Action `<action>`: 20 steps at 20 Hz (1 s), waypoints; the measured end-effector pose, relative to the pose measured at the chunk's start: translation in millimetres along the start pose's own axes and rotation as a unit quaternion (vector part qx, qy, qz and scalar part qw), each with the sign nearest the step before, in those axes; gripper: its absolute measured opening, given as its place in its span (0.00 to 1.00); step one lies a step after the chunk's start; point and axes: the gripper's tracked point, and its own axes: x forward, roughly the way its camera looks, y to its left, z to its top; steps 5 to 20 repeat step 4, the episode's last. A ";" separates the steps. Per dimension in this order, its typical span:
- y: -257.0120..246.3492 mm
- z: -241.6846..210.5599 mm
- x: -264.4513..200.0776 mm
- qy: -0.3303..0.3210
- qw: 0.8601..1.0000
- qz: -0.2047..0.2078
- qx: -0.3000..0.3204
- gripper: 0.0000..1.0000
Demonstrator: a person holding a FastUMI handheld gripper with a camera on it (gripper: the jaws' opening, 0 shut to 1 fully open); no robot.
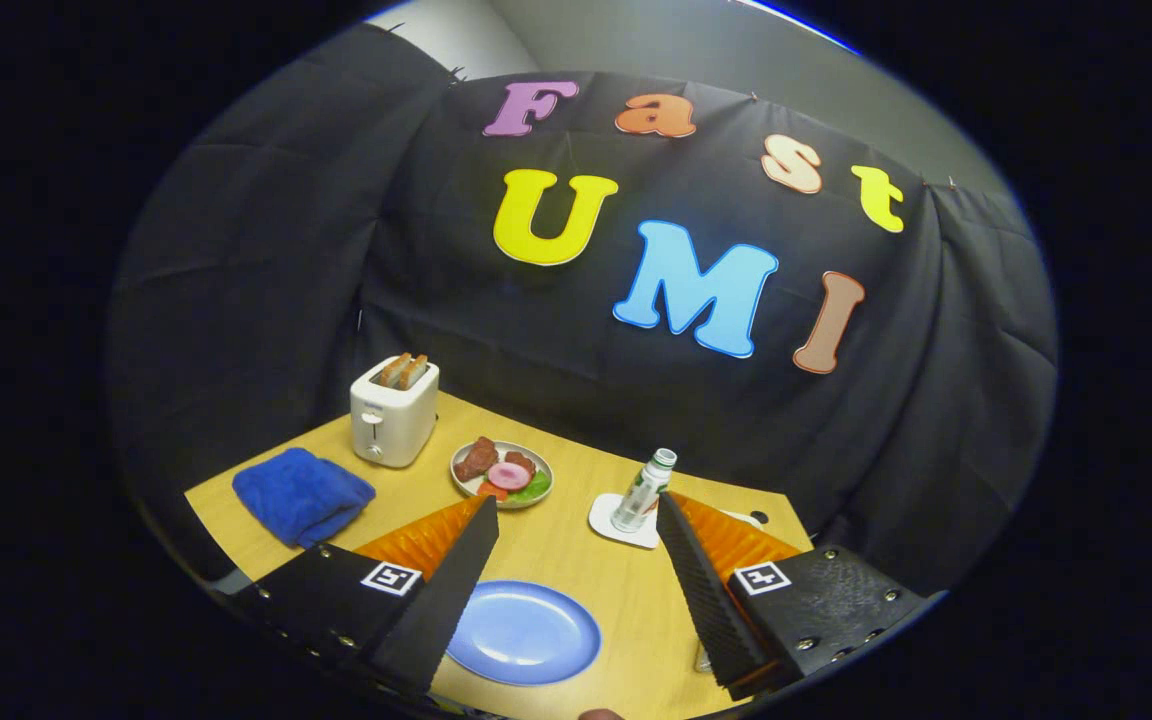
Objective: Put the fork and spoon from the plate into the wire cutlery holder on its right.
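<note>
My tongs (576, 520) gape wide, holding nothing, above the desk (576, 545); bare blue plate (524, 632) lies between the fingers.

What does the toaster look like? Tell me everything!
The toaster is a small white box with rounded corners, plastic by the look of it. Two browned slices of toast stick up from its top slots. A lever and knob show on its front. It stands upright on the wooden table, beside a blue cloth.
</note>
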 end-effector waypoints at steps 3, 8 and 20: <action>18.2 12.3 2.4 -0.055 0.998 0.001 0.029 0.98; 18.8 12.6 0.6 -0.056 0.998 -0.008 0.034 0.98; 18.8 12.6 0.6 -0.056 0.998 -0.008 0.034 0.98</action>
